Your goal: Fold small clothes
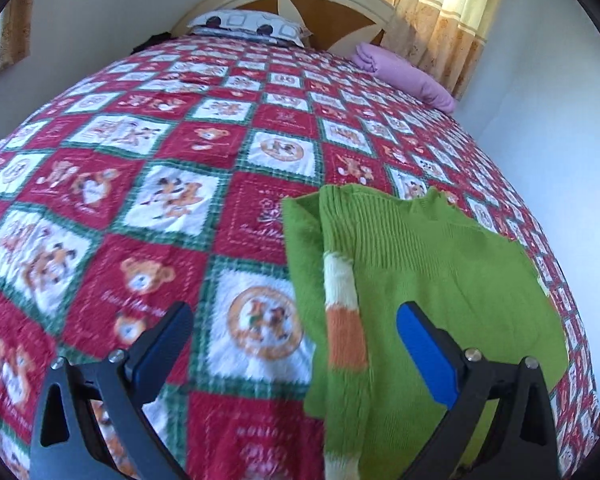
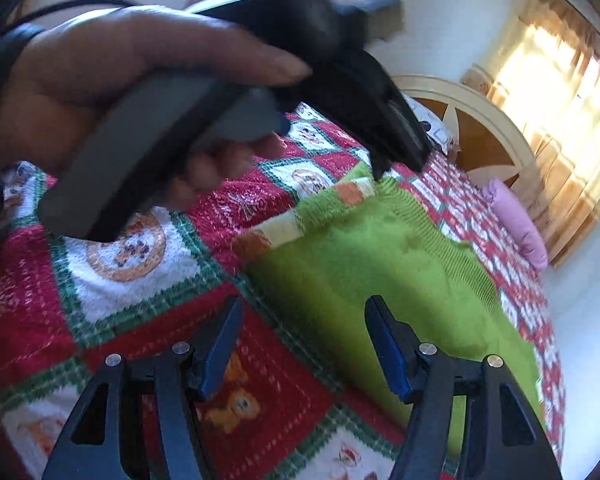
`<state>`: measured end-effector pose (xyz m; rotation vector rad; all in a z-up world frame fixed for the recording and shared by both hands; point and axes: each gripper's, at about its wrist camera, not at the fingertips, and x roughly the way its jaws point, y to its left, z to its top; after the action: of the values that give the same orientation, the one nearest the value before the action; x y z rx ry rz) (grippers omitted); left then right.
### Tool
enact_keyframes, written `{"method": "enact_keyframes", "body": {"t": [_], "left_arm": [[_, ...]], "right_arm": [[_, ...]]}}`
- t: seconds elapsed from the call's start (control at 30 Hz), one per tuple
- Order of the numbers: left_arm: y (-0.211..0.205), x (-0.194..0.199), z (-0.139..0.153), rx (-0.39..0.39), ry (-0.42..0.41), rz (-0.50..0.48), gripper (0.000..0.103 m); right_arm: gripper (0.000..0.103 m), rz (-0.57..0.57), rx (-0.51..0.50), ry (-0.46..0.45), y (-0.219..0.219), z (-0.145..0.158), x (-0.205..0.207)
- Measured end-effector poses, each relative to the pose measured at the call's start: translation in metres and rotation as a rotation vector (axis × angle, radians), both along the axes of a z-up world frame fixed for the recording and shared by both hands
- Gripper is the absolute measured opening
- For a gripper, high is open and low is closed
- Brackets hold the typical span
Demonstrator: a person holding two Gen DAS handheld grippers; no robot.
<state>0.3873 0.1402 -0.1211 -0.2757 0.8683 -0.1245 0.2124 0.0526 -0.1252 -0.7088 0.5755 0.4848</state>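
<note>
Sweater (image 1: pixel 440 280) lies flat on bed (image 1: pixel 140 160), near its right edge, one sleeve (image 1: pixel 344 320) folded over its left side. Pillow (image 1: pixel 248 26) at headboard (image 1: pixel 300 4), far end. Folded cloth (image 1: pixel 404 74) at far right corner, well apart from sweater. Curtain (image 1: pixel 440 8) behind it.

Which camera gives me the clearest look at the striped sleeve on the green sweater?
The left wrist view: the striped sleeve runs down the green sweater, unobstructed. In the right wrist view it is blurred, its far end hidden behind the left gripper.
</note>
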Motion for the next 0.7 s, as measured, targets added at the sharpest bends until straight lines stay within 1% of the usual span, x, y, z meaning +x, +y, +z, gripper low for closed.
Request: {"method": "enact_keyframes", "body": {"t": [0.1,0.23,0.27,0.33,0.4,0.43,0.53,0.6,0.67,0.7], "left_arm": [[-0.003,0.013,-0.004,-0.001,0.019,-0.003,0.103],[-0.007,0.028,-0.008,0.012,0.033,-0.028,0.102],[-0.008,0.031,-0.010,0.015,0.039,-0.028,0.101],[-0.008,0.037,-0.015,-0.008,0.053,-0.033,0.093],[-0.007,0.042,-0.019,-0.031,0.071,-0.041,0.090],[-0.008,0.045,-0.021,-0.031,0.081,-0.037,0.088],[-0.009,0.050,-0.022,-0.026,0.073,-0.042,0.086],[-0.010,0.053,-0.023,-0.025,0.068,-0.049,0.080],[-0.011,0.055,-0.023,-0.024,0.069,-0.062,0.069],[-0.011,0.057,-0.024,-0.023,0.078,-0.080,0.061]], "right_arm": [[0.064,-0.001,-0.027,-0.044,0.007,0.001,0.001],[0.064,0.000,-0.048,-0.043,0.014,-0.003,0.007],[0.064,-0.001,-0.047,-0.037,0.015,-0.004,0.009],[0.064,-0.001,-0.053,-0.037,0.018,-0.004,0.011],[0.064,0.006,-0.064,-0.050,0.020,-0.005,0.011],[0.064,0.008,-0.068,-0.056,0.022,-0.005,0.011],[0.064,0.016,-0.069,-0.060,0.023,-0.006,0.014],[0.064,0.016,-0.060,-0.055,0.024,-0.007,0.015],[0.064,0.017,-0.055,-0.052,0.024,-0.007,0.016],[0.064,0.017,-0.050,-0.047,0.024,-0.007,0.017]]}}
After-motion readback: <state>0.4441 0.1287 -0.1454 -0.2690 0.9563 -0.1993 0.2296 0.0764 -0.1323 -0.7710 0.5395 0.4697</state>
